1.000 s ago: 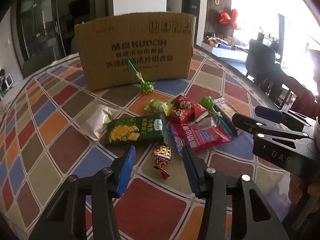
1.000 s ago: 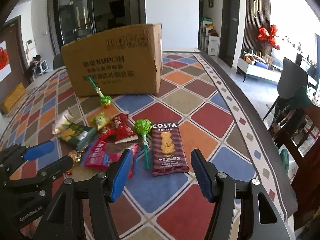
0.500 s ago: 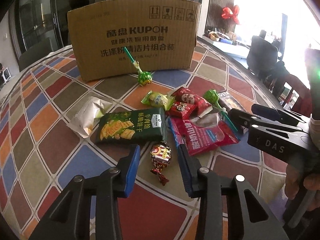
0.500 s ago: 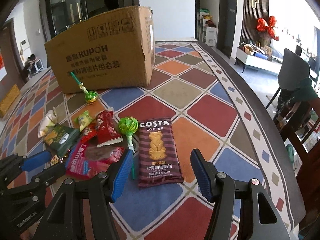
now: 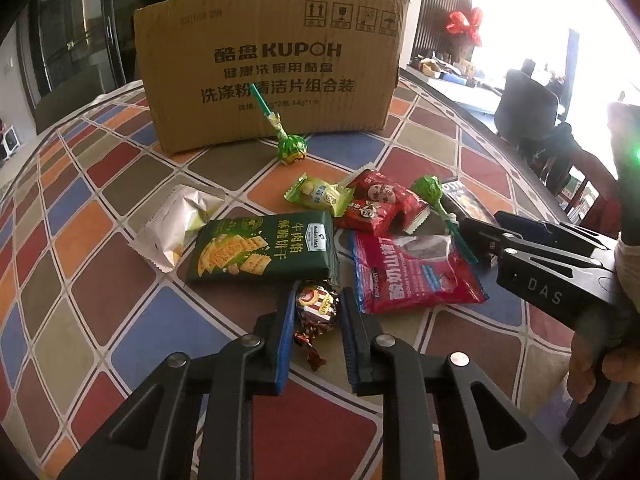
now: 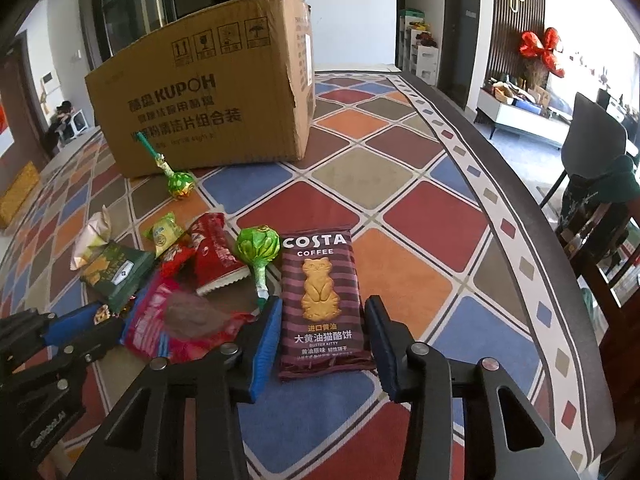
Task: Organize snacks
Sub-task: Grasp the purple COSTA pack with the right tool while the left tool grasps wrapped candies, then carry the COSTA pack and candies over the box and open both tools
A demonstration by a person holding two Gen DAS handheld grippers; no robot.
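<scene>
Snacks lie in a heap on the patterned table in front of a cardboard box [image 5: 268, 64], which also shows in the right wrist view [image 6: 204, 96]. My left gripper [image 5: 317, 312] is open with its jaws on either side of a round foil-wrapped candy [image 5: 317, 309]. My right gripper [image 6: 322, 328] is open and straddles the lower end of a brown Costa biscuit pack [image 6: 320, 300]. Beside them lie a green cracker pack [image 5: 262, 252], a red pouch [image 5: 412, 276], red candies [image 5: 380, 204], a white packet [image 5: 176, 224] and two green lollipops [image 5: 291, 147] [image 6: 258, 246].
The table's dark curved edge [image 6: 516, 208] runs along the right, with chairs [image 6: 592, 136] beyond it. The box stands at the far side of the heap. Bare tablecloth [image 6: 420, 200] lies right of the Costa pack.
Both grippers have moved forward and down. The left jaws have narrowed around the foil candy. The right jaws now straddle the Costa pack.
</scene>
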